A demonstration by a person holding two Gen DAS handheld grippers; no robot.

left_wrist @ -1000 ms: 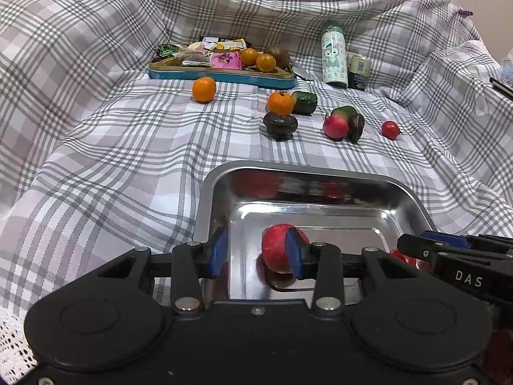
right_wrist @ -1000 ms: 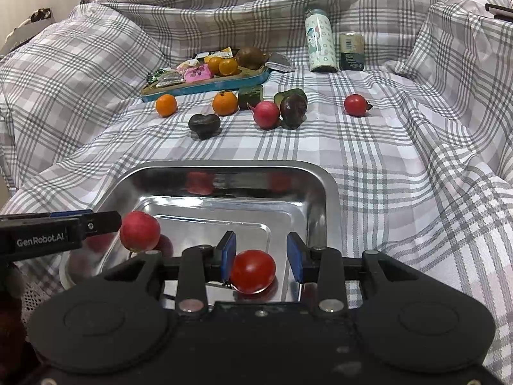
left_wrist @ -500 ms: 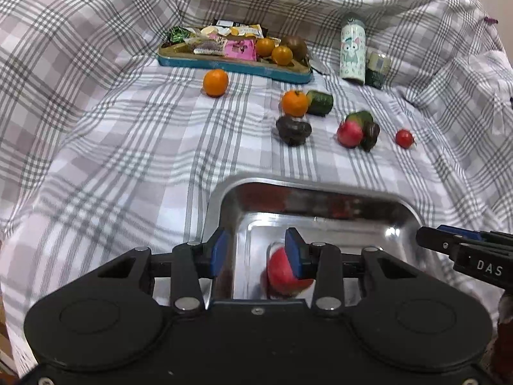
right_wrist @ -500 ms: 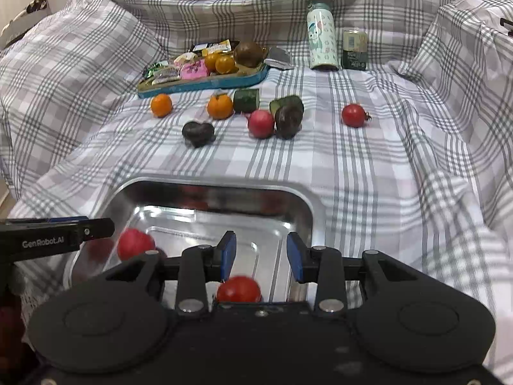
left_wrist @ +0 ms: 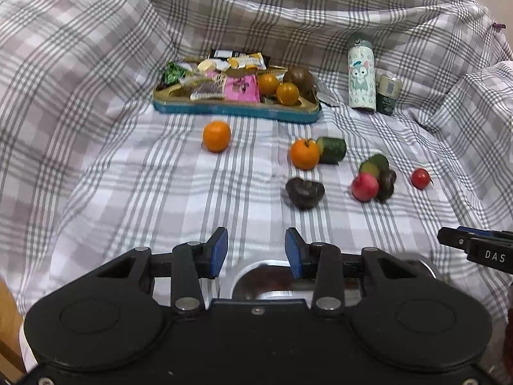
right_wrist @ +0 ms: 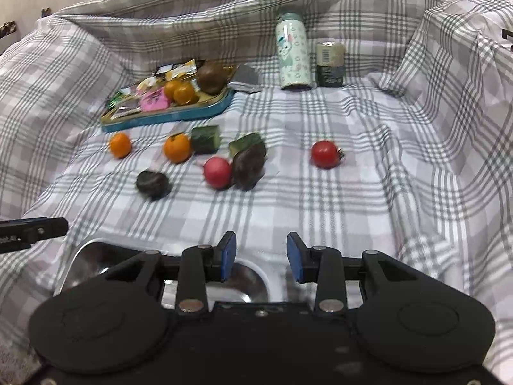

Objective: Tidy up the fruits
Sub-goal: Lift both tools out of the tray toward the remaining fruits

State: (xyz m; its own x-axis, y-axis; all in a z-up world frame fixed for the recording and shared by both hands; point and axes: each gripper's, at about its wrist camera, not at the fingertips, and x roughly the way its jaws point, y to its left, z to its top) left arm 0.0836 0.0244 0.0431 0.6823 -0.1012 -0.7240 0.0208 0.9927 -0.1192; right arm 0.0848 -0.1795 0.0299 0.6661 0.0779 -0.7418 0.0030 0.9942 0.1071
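Observation:
My left gripper [left_wrist: 256, 252] is open and empty above the near edge of the steel tray [left_wrist: 266, 277]. My right gripper [right_wrist: 261, 256] is open and empty too, over the tray's far rim [right_wrist: 93, 250]. The tray's contents are hidden behind the grippers. Loose on the plaid cloth lie two oranges [left_wrist: 216, 136] [left_wrist: 304, 154], a dark heart-shaped fruit [left_wrist: 304, 192], a pink-red fruit [left_wrist: 365, 186], a dark purple fruit [left_wrist: 387, 181], two green pieces [left_wrist: 332, 150] [left_wrist: 373, 163] and a small red tomato [left_wrist: 420, 178], also in the right wrist view [right_wrist: 324, 154].
A teal snack tray [left_wrist: 237, 109] with wrappers, two oranges and a brown fruit stands at the back. A cartoon bottle [left_wrist: 361, 75] and a small can [left_wrist: 388, 94] stand to its right. Raised plaid folds ring the area.
Both grippers have pulled back and up from the tray, leaving the red fruits in it. The tray has dropped mostly out of sight beneath the grippers.

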